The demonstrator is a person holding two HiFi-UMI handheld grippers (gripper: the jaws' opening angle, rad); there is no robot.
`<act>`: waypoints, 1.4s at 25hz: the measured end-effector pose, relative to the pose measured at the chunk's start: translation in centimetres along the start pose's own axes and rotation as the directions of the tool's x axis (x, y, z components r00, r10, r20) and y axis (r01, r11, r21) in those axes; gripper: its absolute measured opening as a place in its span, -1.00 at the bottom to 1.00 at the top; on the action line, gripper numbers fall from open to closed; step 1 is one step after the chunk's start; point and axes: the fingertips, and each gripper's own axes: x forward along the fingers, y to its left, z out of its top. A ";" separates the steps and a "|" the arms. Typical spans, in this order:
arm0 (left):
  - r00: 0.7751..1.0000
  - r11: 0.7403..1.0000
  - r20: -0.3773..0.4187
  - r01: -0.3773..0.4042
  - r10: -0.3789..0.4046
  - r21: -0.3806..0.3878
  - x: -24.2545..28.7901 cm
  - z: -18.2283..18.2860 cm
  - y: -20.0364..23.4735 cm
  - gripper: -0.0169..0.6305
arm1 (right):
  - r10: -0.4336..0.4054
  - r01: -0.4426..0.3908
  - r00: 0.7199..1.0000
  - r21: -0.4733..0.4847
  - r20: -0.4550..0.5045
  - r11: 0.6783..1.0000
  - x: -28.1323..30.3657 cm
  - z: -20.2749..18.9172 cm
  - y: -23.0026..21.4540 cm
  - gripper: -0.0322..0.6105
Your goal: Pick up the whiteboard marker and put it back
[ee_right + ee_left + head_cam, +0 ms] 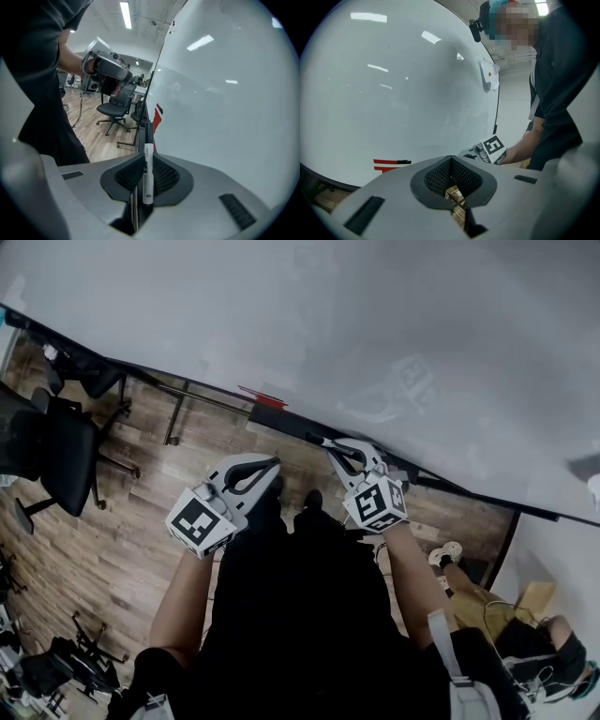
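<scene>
Closest in, the person's dark top fills the lower middle of the head view, with a bare forearm reaching out on each side. The left gripper is empty, its ribbed pads pressed together at the tips, and it is held just short of the board. The right gripper is clamped on the whiteboard marker. The white printed barrel sits between the pads, lying along the jaws, and the dark cap points away from the hand. The cap reaches over the dark tray ledge that runs along the board's lower edge; whether it touches the ledge cannot be told. A little along that ledge to the left lies a red item with a black end, apart from both grippers. Behind the ledge the whiteboard rises as a wide, pale, glossy surface that mirrors the ceiling lights. A small white fitting is fixed high on it, towards the right in the left gripper view. Below and beyond is a wood-plank floor. A black office chair on castors stands on it well to the left, with more dark gear at the lower left. Nothing stands between the marker and the ledge.
</scene>
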 end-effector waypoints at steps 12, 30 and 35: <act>1.000 1.000 0.003 -0.029 0.029 0.000 -0.7 0.1 -0.9 -0.91 | 0.006 -0.006 0.999 0.003 -0.052 1.000 1.9 -2.0 0.4 -0.71; 1.000 1.000 0.007 -0.004 0.004 -0.001 -0.4 0.0 -0.8 -0.91 | -0.026 0.025 1.000 0.053 0.015 0.998 1.3 0.4 0.0 -0.77; 0.999 0.999 0.018 0.035 -0.036 0.039 1.1 2.0 -1.1 -0.91 | -0.066 0.051 0.990 0.116 0.127 0.992 -2.0 4.5 -1.6 -0.80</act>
